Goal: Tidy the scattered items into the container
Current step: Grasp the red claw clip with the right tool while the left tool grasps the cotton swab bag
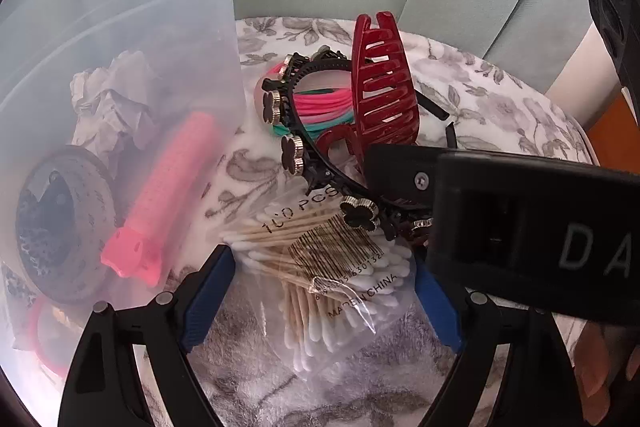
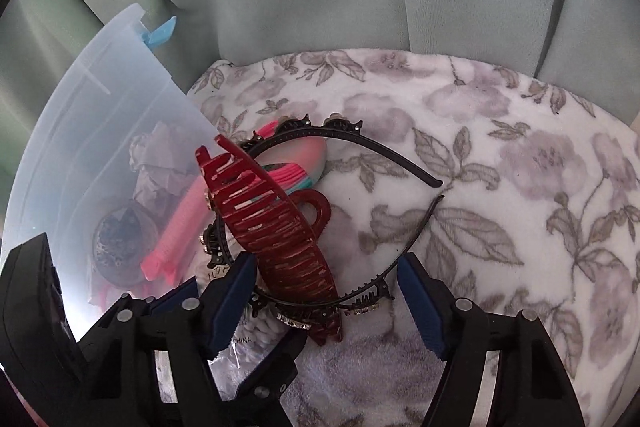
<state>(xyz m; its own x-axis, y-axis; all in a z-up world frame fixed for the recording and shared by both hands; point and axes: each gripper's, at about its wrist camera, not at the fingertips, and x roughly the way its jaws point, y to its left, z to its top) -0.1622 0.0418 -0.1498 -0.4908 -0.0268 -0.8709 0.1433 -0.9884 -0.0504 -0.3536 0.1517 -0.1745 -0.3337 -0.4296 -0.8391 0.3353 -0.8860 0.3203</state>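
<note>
container (image 1: 120, 27) sits at your left on the floral blanket (image 2: 500, 155), already holding a pink roller (image 1: 168, 195), a dark round case and crumpled paper. still out beside it: cotton swab bag (image 1: 328, 279), red claw clip (image 2: 276, 227), black headband (image 2: 360, 143), pink hair ties (image 1: 324, 107). your left gripper (image 1: 324, 291) straddles the swab bag, jaws wide, pads not pressing. your right gripper (image 2: 324, 299) brackets the clip and headband, gripping nothing. the tangled pile crowds both.
</note>
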